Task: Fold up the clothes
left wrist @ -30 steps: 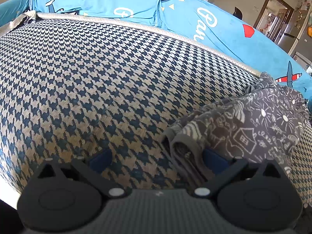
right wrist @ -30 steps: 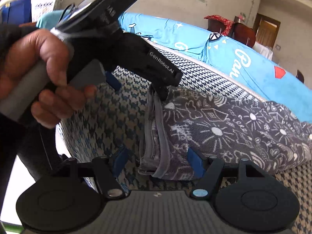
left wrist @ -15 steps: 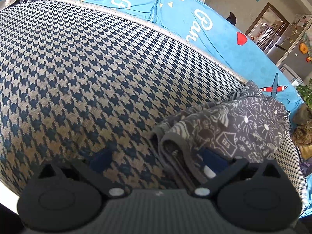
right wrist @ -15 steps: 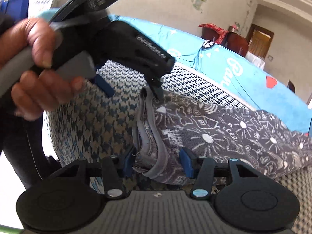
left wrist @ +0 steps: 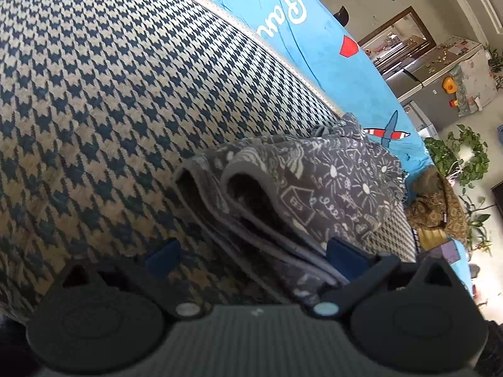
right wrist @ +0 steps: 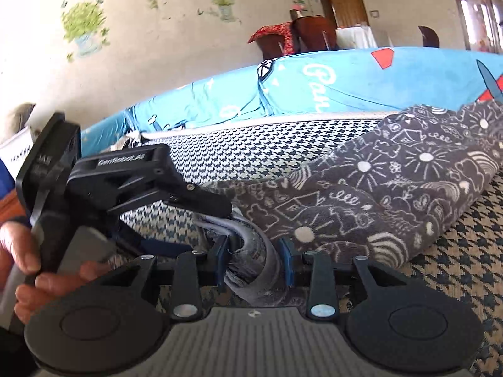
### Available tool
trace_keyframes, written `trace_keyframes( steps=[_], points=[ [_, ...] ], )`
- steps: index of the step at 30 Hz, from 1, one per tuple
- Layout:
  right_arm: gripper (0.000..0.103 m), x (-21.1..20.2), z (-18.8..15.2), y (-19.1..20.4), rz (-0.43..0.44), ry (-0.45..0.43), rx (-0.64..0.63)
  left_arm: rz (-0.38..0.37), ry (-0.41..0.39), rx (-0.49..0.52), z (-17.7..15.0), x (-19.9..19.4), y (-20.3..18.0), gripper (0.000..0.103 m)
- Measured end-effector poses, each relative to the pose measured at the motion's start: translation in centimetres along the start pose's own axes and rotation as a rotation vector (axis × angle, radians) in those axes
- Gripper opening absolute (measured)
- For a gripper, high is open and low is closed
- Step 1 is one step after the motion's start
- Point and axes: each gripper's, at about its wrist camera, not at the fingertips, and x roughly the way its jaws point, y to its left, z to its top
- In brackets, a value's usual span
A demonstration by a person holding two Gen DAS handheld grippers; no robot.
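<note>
A dark grey garment [left wrist: 330, 185] printed with white doodles lies folded in layers on the houndstooth seat cover [left wrist: 110, 94]. Its stacked grey hems point toward both cameras. My left gripper [left wrist: 254, 257] is open, its blue pads [left wrist: 163, 257] wide apart, with the hem stack running between them close to the right pad. In the right wrist view the garment [right wrist: 408, 169] stretches off to the right. My right gripper [right wrist: 254, 257] is shut on the bunched hem edge. The left gripper [right wrist: 201, 207] appears there too, held by a hand [right wrist: 19, 270], just above and behind that edge.
A blue printed cover [left wrist: 314, 40] drapes the sofa back behind the seat; it also shows as the blue cover [right wrist: 314, 88]. Right of the sofa end are potted plants [left wrist: 465, 157] and a brown bundle [left wrist: 437, 207]. Dark wooden chairs [right wrist: 301, 34] stand beyond the sofa.
The right gripper's pads have drawn together onto the garment's hem edge. The left gripper has moved nearer to the hems and stays open. Both views have tilted.
</note>
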Motion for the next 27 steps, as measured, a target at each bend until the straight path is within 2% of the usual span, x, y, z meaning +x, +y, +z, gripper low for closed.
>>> trace_keyframes(
  steps=[7,12,14,19,22,27],
  points=[
    [0.032,-0.3,0.2,-0.4,0.011,0.003,0.015,-0.068,0.045,0.012,-0.1,2.2,-1.7,0.103],
    [0.033,-0.3,-0.2,0.3,0.015,0.017,-0.054,-0.057,0.042,0.033,0.6,4.3,-3.1,0.103],
    [0.037,-0.4,-0.5,0.7,0.012,0.023,-0.105,-0.045,0.032,0.049,0.6,4.6,-3.3,0.103],
    [0.055,-0.5,-1.1,1.7,-0.001,0.051,-0.224,-0.002,0.016,0.129,0.6,4.7,-4.2,0.101],
    [0.06,-0.6,-1.5,2.1,0.002,0.067,-0.281,0.016,0.017,0.155,0.9,4.7,-4.3,0.095],
    [0.071,-0.3,-2.5,3.0,-0.012,0.084,-0.39,0.006,0.034,0.129,1.8,4.7,-3.7,0.088]
  ],
)
